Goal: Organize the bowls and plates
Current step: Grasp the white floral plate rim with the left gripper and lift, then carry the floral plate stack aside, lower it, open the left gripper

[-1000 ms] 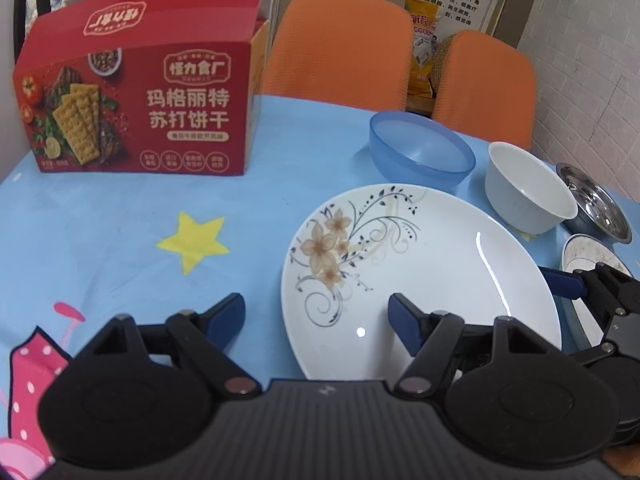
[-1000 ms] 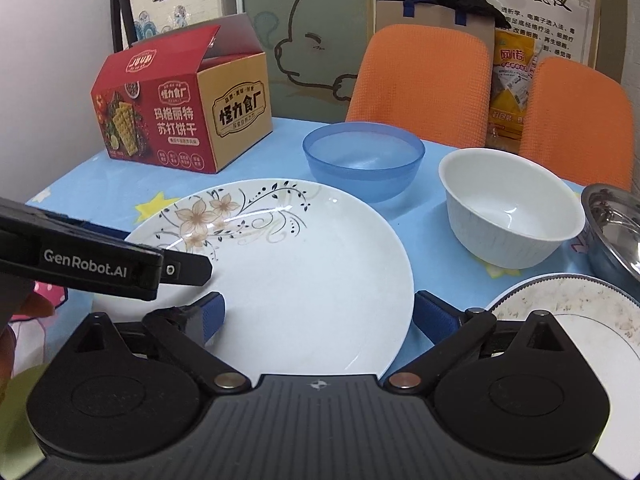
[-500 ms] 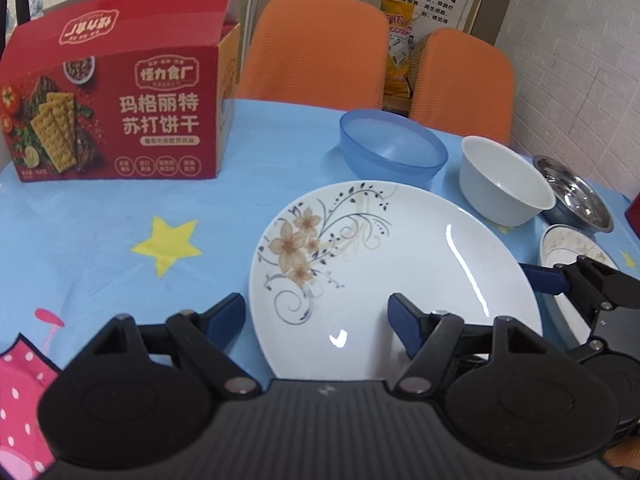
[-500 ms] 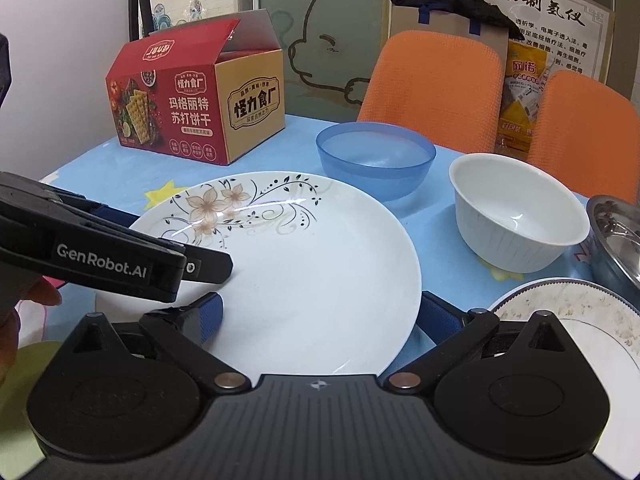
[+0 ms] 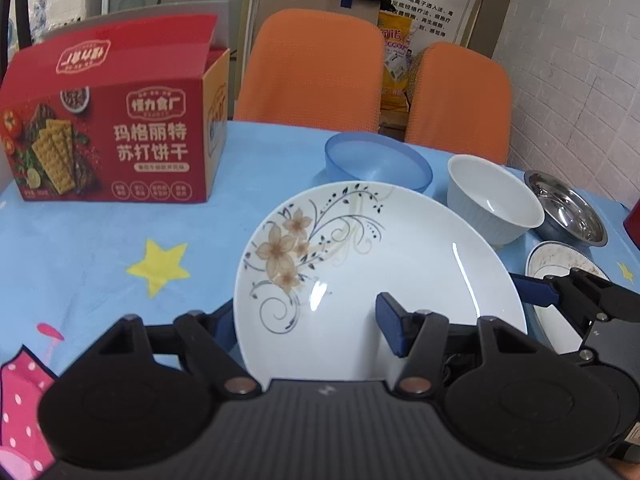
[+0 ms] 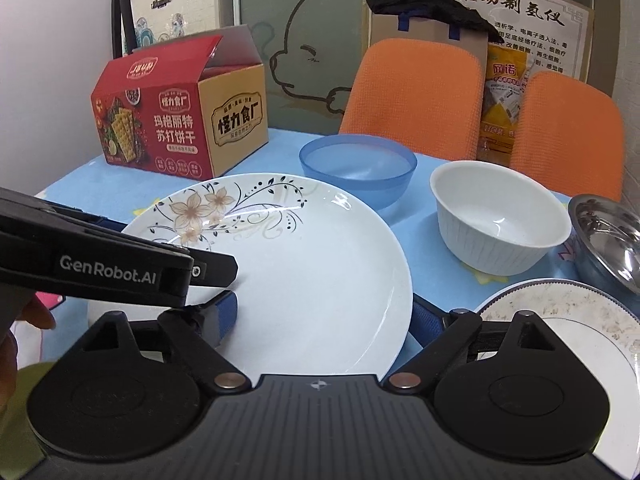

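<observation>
White floral plate on table, between closing left gripper fingers, not visibly pinched; right gripper fingers spread astride its near-right rim. Blue bowl, white bowl, steel bowl, soiled plate: unstacked, all 5 pending.

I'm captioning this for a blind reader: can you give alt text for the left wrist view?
The left gripper is closing around the near rim of a large floral plate on a blue tablecloth. Beyond it sit a blue bowl, white bowl and red cracker box.
</observation>
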`<state>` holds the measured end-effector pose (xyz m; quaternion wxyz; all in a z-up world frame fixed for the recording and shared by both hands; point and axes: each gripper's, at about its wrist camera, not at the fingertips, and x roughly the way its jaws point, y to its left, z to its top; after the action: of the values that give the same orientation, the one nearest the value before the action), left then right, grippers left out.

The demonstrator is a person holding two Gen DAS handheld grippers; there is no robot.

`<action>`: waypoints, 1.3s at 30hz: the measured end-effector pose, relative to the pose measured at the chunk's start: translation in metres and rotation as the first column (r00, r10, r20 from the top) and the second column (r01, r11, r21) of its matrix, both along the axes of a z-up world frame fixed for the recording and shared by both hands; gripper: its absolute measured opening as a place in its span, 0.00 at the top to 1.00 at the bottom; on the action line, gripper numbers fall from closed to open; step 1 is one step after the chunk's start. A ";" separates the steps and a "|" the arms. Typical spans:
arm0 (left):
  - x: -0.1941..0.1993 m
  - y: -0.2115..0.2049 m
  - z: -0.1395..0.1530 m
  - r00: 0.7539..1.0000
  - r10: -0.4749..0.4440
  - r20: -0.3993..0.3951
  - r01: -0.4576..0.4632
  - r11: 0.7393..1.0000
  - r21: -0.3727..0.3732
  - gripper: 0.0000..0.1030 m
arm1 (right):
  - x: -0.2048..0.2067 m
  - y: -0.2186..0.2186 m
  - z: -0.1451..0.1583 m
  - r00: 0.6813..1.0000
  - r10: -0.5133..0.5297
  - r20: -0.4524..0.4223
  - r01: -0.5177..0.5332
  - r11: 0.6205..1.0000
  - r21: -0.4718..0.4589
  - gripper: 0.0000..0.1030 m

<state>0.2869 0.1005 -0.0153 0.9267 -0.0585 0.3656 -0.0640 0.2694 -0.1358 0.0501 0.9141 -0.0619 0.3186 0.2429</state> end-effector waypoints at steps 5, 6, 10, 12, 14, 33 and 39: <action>-0.004 -0.001 0.009 1.000 0.011 0.008 -0.011 1.000 -0.008 0.44 | -0.008 0.000 0.013 1.000 -0.012 0.027 0.011 1.000 0.007 0.00; -0.005 -0.002 0.010 1.000 0.015 0.010 -0.015 1.000 0.001 0.44 | -0.007 0.000 0.013 1.000 -0.015 0.020 0.015 1.000 0.013 0.00; 0.002 -0.002 0.004 0.999 0.028 -0.015 -0.028 1.000 0.005 0.44 | 0.006 0.001 0.003 0.998 -0.023 -0.050 0.025 0.999 0.032 0.00; 0.004 0.001 0.000 0.999 0.033 -0.028 -0.033 0.999 0.004 0.44 | 0.010 0.001 -0.003 0.996 -0.014 -0.083 0.018 0.998 0.056 0.00; 0.005 0.003 -0.004 0.998 0.040 -0.040 -0.040 0.999 0.007 0.42 | 0.013 0.006 -0.008 0.995 -0.002 -0.096 0.006 0.999 0.046 0.00; 0.006 0.004 -0.011 0.998 0.049 -0.043 -0.049 0.999 -0.015 0.40 | 0.007 0.013 -0.007 0.995 0.030 -0.093 -0.029 1.000 0.010 0.00; 0.003 0.002 0.008 0.999 0.045 0.000 -0.045 0.999 -0.016 0.40 | 0.002 0.010 0.012 0.999 0.009 -0.048 -0.009 1.000 0.013 0.00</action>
<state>0.2897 0.1028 -0.0073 0.9275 -0.0739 0.3634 -0.0462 0.2714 -0.1256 0.0620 0.9054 -0.0516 0.3388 0.2504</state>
